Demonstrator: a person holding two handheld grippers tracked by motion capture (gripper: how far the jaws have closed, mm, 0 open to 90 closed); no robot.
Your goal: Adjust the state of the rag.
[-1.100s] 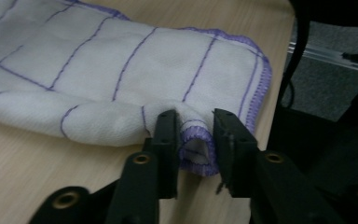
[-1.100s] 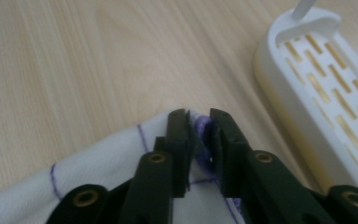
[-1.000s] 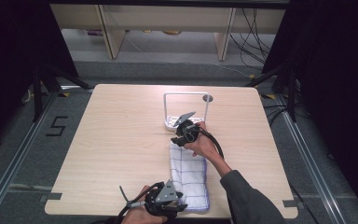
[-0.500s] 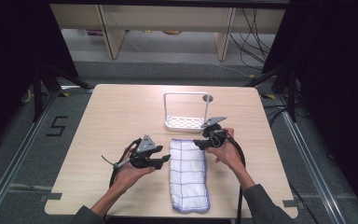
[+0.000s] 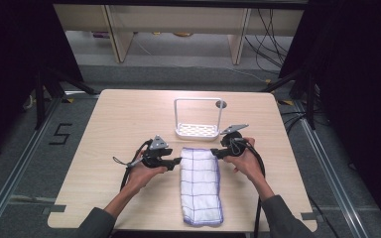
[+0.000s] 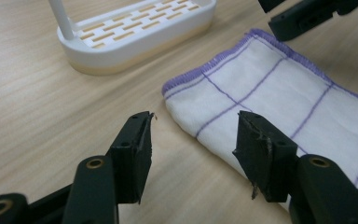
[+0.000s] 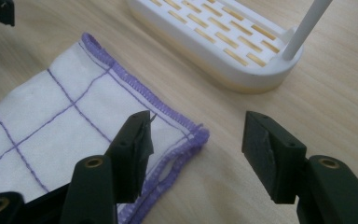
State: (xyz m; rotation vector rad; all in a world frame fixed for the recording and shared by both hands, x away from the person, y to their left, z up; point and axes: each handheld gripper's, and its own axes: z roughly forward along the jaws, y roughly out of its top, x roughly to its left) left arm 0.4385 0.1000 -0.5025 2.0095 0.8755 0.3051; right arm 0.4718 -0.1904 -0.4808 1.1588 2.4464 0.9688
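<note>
Two hand-held grippers sit low over a pale wooden table (image 5: 104,148), one at each far corner of a folded cloth. The left gripper (image 5: 177,161), held in the person's left hand (image 5: 141,173), points toward the cloth's far left corner; its two black jaws stand apart and have just been opening. In the left gripper view (image 6: 193,140), bare table and the folded edge of the cloth lie between the jaws, and neither pad presses on it. The right gripper (image 5: 213,153), held in the right hand (image 5: 245,161), points in from the opposite side at the far right corner. Its jaws also stand apart and have just been opening; in the right gripper view (image 7: 196,140) the corner's purple hem lies between them, untouched.

The cloth (image 5: 201,186) is white with a thin purple grid and purple stitched border. It lies flat as a long folded strip, running from between the grippers toward the table's near edge.

Just beyond the cloth's far end stands a white rack (image 5: 197,130): a slotted oval base with a tall thin hoop rising over it
</note>
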